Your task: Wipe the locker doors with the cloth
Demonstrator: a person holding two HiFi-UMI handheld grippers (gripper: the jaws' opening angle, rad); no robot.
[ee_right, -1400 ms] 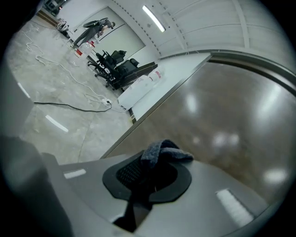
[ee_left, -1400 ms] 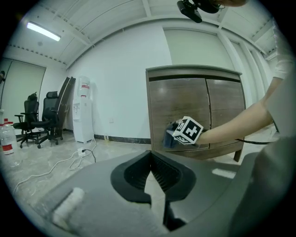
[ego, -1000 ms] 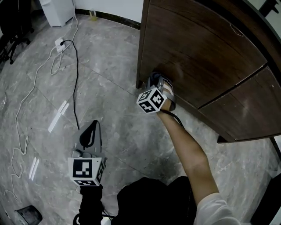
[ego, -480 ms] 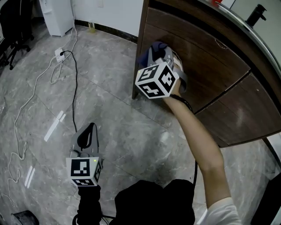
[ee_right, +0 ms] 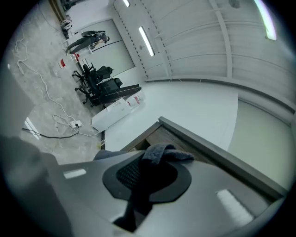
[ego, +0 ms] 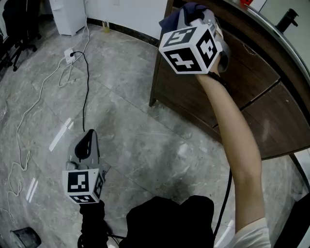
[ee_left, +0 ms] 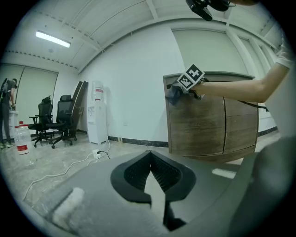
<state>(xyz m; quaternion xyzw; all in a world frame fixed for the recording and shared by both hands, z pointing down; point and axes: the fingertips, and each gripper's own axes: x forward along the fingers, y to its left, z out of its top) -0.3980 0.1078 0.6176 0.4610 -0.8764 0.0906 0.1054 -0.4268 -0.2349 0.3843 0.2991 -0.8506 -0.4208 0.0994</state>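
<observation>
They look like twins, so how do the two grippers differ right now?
The right gripper is clamped on a dark cloth; the left gripper is shut on nothing. The right gripper is up at the top of the locker; the left hangs low over the floor. Both carry a marker cube.

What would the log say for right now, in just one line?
right claw: shut on cloth | cloth: by top edge of locker door | left claw: shut, empty, above floor

Cloth (ego: 191, 10) at locker door (ego: 249, 65) upper left corner; power strip (ego: 69, 53) on floor (ego: 135, 140), left of door.
</observation>
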